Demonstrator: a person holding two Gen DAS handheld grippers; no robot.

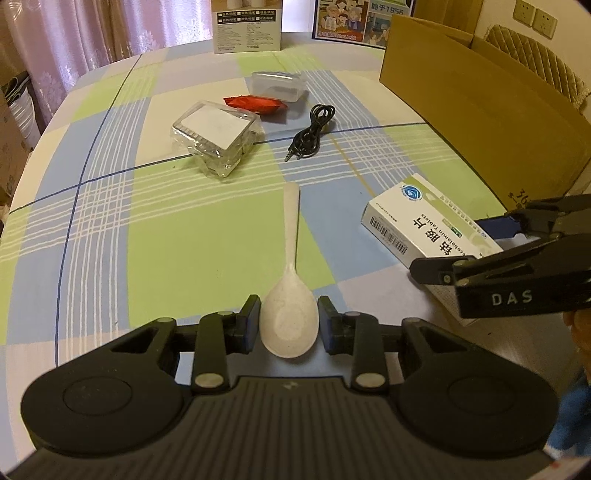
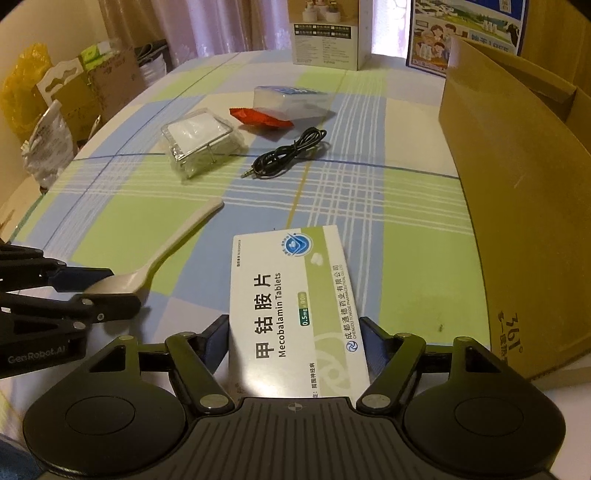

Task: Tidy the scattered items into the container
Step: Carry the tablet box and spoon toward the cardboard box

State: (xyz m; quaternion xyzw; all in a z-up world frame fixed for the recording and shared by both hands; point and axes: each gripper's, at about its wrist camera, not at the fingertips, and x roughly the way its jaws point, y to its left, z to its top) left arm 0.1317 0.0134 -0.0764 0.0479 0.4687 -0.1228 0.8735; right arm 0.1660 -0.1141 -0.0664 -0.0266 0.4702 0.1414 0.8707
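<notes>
Dim, warm yellowish indoor light in both wrist views, colours muted. Brightest patches: pale daylight through the curtains (image 1: pixel 92 33) at the top edge. Soft, short shadows under items on the tablecloth (image 1: pixel 184 229). Mild glare on the clear plastic box (image 2: pixel 199 142). Strong fisheye bending at the rims, corners vignetted black. Centre fairly sharp; edges soft, slightly grainy

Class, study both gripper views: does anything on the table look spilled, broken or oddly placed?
Nothing looks spilled or broken. The only oddity: the red packet lies partly tucked under the clear plastic box, so they overlap rather than lying apart.
</notes>
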